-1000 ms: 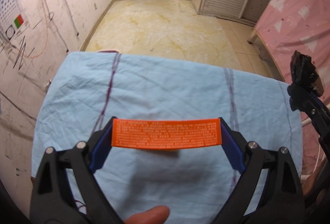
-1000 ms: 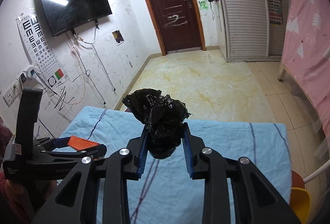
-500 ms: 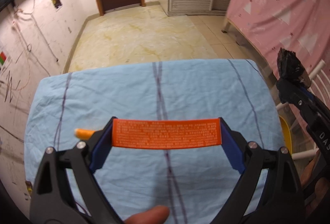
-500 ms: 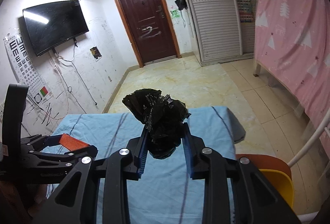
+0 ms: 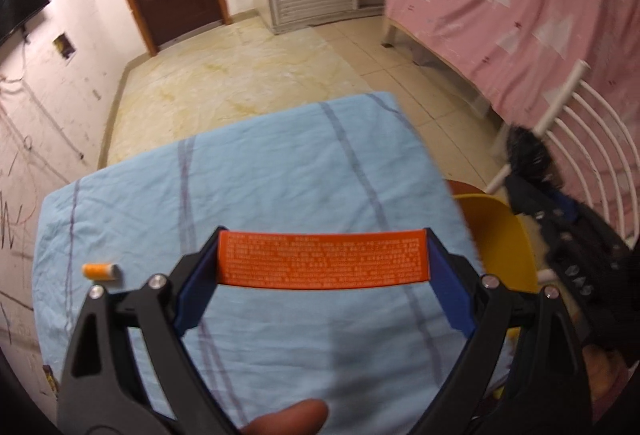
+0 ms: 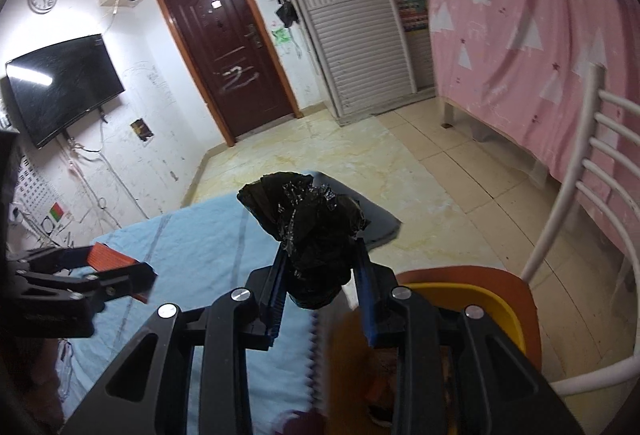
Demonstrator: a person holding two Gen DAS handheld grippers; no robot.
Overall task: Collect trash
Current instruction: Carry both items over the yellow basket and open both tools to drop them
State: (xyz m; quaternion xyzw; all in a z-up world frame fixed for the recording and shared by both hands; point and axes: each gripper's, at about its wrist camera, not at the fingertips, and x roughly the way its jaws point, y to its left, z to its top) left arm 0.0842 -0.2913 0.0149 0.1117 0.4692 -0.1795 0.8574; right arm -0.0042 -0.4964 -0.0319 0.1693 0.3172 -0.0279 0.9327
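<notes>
- Left gripper point(image 5: 323, 267), black with blue pads: jaws set wide, clamped across the ends of a flat orange printed card or box point(image 5: 323, 259), above the light-blue striped cloth point(image 5: 280, 171) on the table.
- Right gripper point(image 6: 320, 291): narrow clench on a crumpled black plastic bag wad point(image 6: 306, 223), over the cloth's right edge, near the yellow bin point(image 6: 492, 305) on the orange chair seat point(image 6: 480, 273).
- Handling guess: wad is light, soft, springy and slick, so pinch deep through the bulk. Card is light and stiffish, looks slightly bowed; hold by the short ends, gently.
- Small orange-and-white cylinder point(image 5: 101, 271) lies loose on the cloth, left of the left gripper. Probably light and rolls; take it across the middle.
- Only the left view shows that cylinder.
- Only the right view shows the wad pinched between the pads, plus blurred contents below the gripper; can't tell what.
</notes>
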